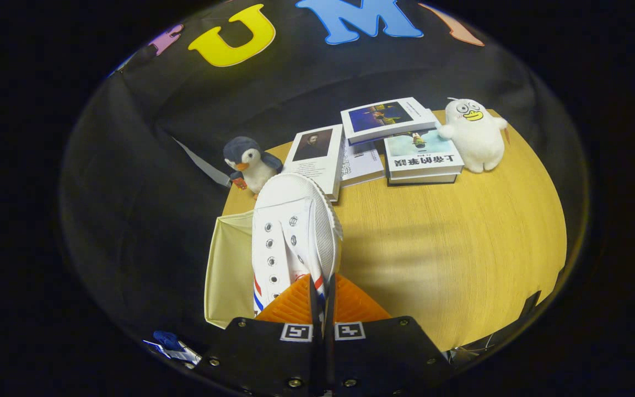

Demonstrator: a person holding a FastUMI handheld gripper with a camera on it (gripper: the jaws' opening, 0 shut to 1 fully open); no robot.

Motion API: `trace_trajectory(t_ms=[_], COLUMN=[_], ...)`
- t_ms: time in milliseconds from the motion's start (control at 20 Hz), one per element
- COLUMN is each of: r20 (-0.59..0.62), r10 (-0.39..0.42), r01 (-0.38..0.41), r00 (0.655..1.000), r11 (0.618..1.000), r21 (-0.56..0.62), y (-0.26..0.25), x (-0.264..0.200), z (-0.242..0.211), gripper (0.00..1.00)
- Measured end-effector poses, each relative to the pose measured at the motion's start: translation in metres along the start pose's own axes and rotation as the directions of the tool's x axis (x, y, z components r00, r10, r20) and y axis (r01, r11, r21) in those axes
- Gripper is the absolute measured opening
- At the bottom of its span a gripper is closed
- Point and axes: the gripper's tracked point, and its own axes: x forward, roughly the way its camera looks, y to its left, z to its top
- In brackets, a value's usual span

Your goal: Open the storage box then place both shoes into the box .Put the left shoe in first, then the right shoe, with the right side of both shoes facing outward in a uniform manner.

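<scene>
Right now, from the gripper view, the gripper [322,298] has its two fingers drawn nearly together, pinching the collar edge of a white canvas sneaker [292,231] between them, so the claw is closed on the shoe and carrying it. The sneaker runs straight away from the fingers, heel end at the claw and rounded toe pointing ahead toward the books, its long axis in line with the gripper; the eyelets and tongue face up and to the left, and a red and blue stripe shows near the heel. It hangs over the right edge of the cream fabric storage box [229,270], which sits just left of the fingers at the edge of the wooden table [461,248]. To my eye the coming move hinges on shifting the shoe left and down, since the box lies to that side. Beyond the toe sit a plush penguin [250,162], several books [400,143], and a white plush duck [474,138].
</scene>
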Motion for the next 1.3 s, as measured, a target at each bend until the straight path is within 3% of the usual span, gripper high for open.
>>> trace_trajectory(t_ms=[450,1050,1150,1200,1250,1300], r20=[-0.038,-0.120,-0.123,-0.099,-0.070,-0.047], r10=[0.014,-0.097,-0.073,-0.069,-0.051,-0.030], r01=[-0.015,0.087,0.061,0.060,0.045,0.026], r00=[0.999,0.988,0.990,0.993,0.996,0.998], r11=[1.000,0.993,0.994,0.994,0.995,0.995], r21=[-0.027,-0.083,-0.093,-0.091,-0.090,-0.094], y=[0.058,0.063,0.072,0.075,0.080,0.086], x=[0.043,0.094,0.094,0.092,0.087,0.079], z=[-0.011,-0.044,-0.045,-0.040,-0.031,-0.026], gripper=[0.01,0.01,0.07,0.28,0.30,0.50])
